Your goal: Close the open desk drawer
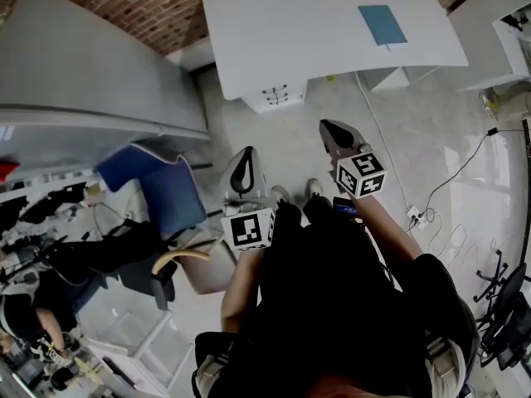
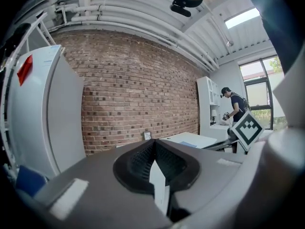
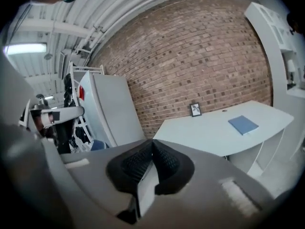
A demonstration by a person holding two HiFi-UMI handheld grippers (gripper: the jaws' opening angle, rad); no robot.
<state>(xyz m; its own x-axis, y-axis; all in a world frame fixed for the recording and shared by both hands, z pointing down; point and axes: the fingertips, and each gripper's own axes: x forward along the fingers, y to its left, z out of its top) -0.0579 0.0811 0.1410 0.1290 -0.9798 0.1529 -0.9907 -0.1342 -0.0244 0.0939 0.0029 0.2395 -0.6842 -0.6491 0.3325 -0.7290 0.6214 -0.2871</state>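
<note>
A white desk (image 1: 332,23) stands by the brick wall at the top of the head view, a blue book (image 1: 382,25) lying on it. Under its front edge a white drawer unit (image 1: 274,96) with small dark handles sticks out; I cannot tell whether a drawer is open. My left gripper (image 1: 243,172) and right gripper (image 1: 336,135) are held up over the floor, well short of the desk, both shut and empty. The left gripper (image 2: 153,144) points at the brick wall and the desk (image 2: 188,140). The right gripper (image 3: 152,144) faces the desk (image 3: 224,128) and the book (image 3: 243,124).
A large grey-white cabinet (image 1: 83,65) fills the left side, with a blue chair (image 1: 158,189) below it. Cables and a power strip (image 1: 412,215) lie on the floor at right. A black office chair (image 1: 498,305) stands at far right. A person (image 2: 233,106) works in the far corner.
</note>
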